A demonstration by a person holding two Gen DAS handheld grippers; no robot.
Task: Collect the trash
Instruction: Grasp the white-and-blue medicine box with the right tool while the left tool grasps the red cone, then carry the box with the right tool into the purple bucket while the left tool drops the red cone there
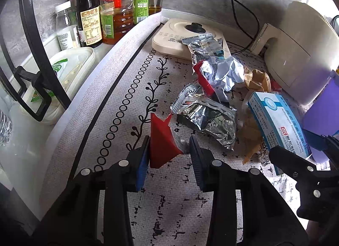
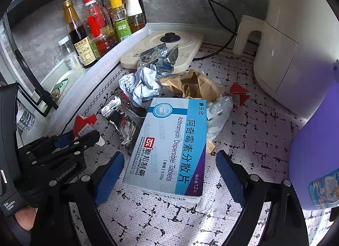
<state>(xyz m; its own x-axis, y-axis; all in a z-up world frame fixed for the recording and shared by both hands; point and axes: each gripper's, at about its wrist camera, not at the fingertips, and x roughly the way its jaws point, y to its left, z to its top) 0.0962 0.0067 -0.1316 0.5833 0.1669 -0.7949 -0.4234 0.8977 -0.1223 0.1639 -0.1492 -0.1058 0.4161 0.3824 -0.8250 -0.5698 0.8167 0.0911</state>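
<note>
Grasp step: left tool [image 1: 168, 154] closing around red wrapper [image 1: 162, 142], seemingly not yet pinched; right tool [image 2: 169, 174] open astride tablet box [image 2: 169, 146]; next, squeeze and lift.

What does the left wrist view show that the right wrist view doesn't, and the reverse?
Only the left wrist view shows the left gripper from behind, jaws either side of the red wrapper. Only the right wrist view shows the tablet box face-on between the right gripper's jaws, and a second red scrap near the white appliance. Both show the foil wrappers, crumpled paper and bottles.
</note>
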